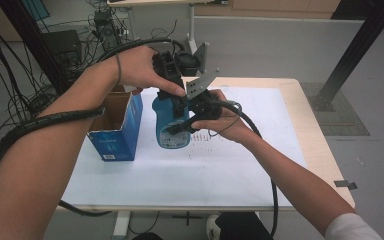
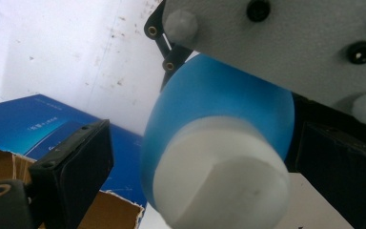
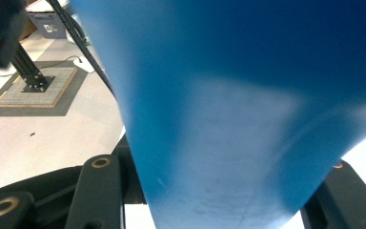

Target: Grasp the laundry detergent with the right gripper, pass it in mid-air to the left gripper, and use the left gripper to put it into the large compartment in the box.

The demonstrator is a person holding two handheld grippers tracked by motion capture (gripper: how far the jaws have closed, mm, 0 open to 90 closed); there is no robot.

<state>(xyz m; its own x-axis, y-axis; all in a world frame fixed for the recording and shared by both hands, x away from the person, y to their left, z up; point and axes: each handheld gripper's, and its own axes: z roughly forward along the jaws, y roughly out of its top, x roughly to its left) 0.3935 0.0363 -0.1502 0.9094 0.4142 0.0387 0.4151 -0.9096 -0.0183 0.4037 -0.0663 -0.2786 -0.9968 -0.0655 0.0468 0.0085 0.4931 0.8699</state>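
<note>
The table (image 1: 290,100) carries a white sheet (image 1: 180,175) and an opened blue carton (image 1: 117,135). Just beside the carton, a blue bottle (image 1: 166,125) with a white cap (image 2: 221,176) is clamped in the right gripper (image 1: 187,125); the left gripper (image 1: 177,97) brackets the cap, jaws apart

Black left gripper (image 1: 172,82), black right gripper (image 1: 192,117); grey three-cornered plate (image 1: 200,86), black screws; spiral-wrapped black cable (image 1: 45,122); thin wristband (image 1: 118,69); white sleeve (image 1: 350,229).
</note>
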